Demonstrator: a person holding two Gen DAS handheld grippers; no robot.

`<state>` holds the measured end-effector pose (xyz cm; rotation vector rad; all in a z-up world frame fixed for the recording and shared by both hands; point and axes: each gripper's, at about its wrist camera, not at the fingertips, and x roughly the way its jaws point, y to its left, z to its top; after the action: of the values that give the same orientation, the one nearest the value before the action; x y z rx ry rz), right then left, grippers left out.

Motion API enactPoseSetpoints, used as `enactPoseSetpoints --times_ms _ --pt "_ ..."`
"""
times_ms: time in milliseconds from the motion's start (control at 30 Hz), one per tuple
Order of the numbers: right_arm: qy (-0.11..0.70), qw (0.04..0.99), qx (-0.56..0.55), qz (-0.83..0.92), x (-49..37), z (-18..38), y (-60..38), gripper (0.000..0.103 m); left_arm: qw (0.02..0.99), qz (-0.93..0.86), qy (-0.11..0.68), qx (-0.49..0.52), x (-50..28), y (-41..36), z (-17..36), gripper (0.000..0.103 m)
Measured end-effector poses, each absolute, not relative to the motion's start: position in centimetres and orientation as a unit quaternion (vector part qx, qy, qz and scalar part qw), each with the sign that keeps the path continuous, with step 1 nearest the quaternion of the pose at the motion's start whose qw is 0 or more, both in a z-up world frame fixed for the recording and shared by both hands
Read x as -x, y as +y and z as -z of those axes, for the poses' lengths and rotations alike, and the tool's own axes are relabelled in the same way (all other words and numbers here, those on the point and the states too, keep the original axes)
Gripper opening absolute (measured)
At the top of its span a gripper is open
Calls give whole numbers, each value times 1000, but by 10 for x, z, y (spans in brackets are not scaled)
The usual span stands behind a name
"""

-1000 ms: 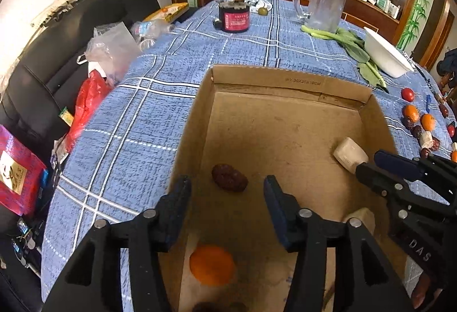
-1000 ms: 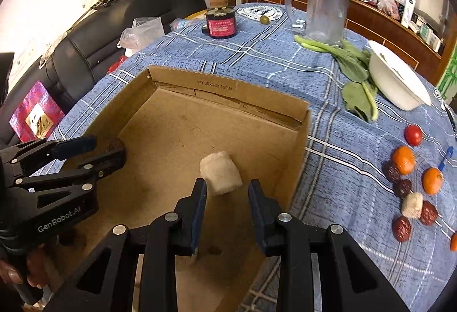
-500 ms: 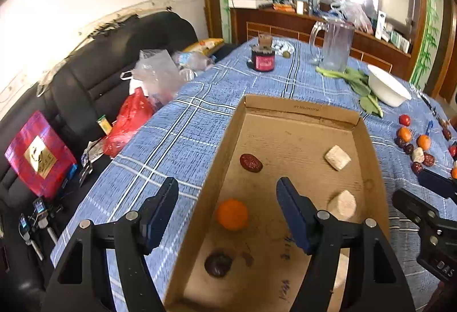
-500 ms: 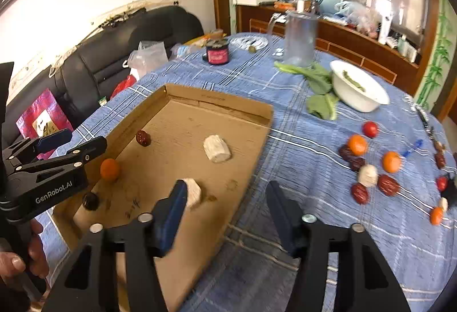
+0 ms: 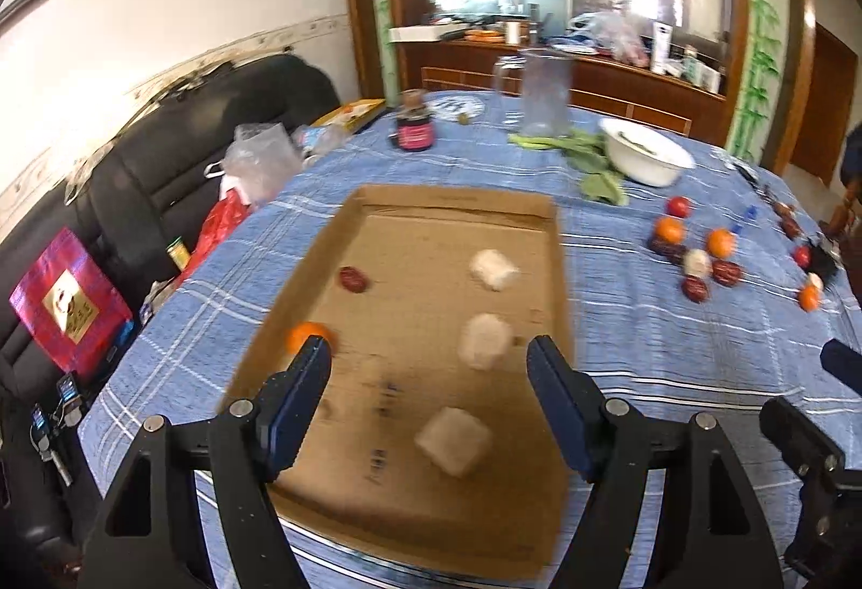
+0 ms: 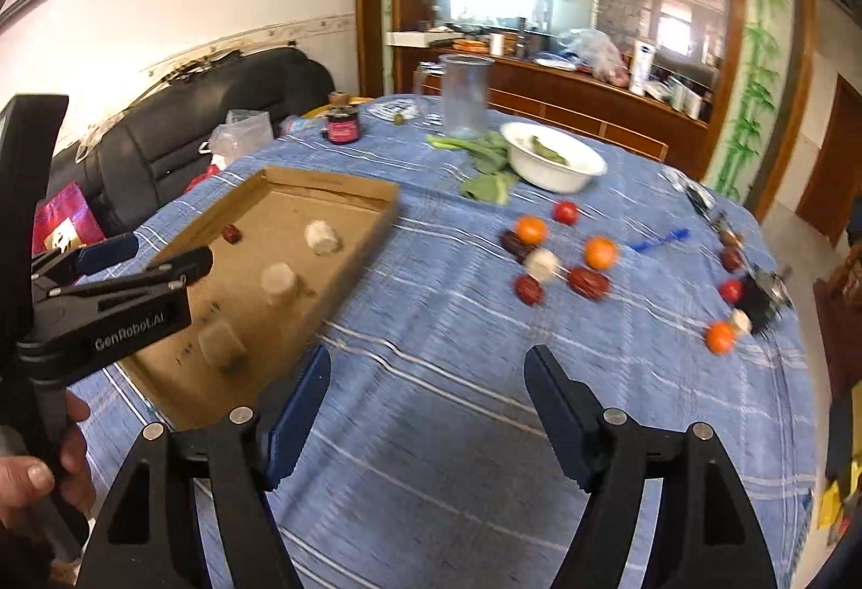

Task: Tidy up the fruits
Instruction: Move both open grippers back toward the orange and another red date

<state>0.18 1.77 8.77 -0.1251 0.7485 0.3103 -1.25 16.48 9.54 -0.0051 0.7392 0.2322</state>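
Both your grippers hang empty, jaws wide apart. The left gripper point(image 5: 428, 368) is over the box point(image 5: 557, 265). The loose fruit cluster point(image 6: 555, 255) lies on the table's right side, ahead of your right gripper point(image 6: 425, 379), the nearer tool.

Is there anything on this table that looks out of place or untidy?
Yes. Green leaves lie loose on the tablecloth beside the white bowl, not in it. Many fruits are scattered on the cloth, outside the cardboard tray. Nothing looks spilled or broken.
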Motion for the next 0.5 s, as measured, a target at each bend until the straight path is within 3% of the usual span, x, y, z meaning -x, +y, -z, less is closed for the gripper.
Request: enactPoseSetpoints --times_ms 500 --pt "389 920 -11 -40 -1 -70 -133 78 917 -35 396 -44 -10 48 -76 75"
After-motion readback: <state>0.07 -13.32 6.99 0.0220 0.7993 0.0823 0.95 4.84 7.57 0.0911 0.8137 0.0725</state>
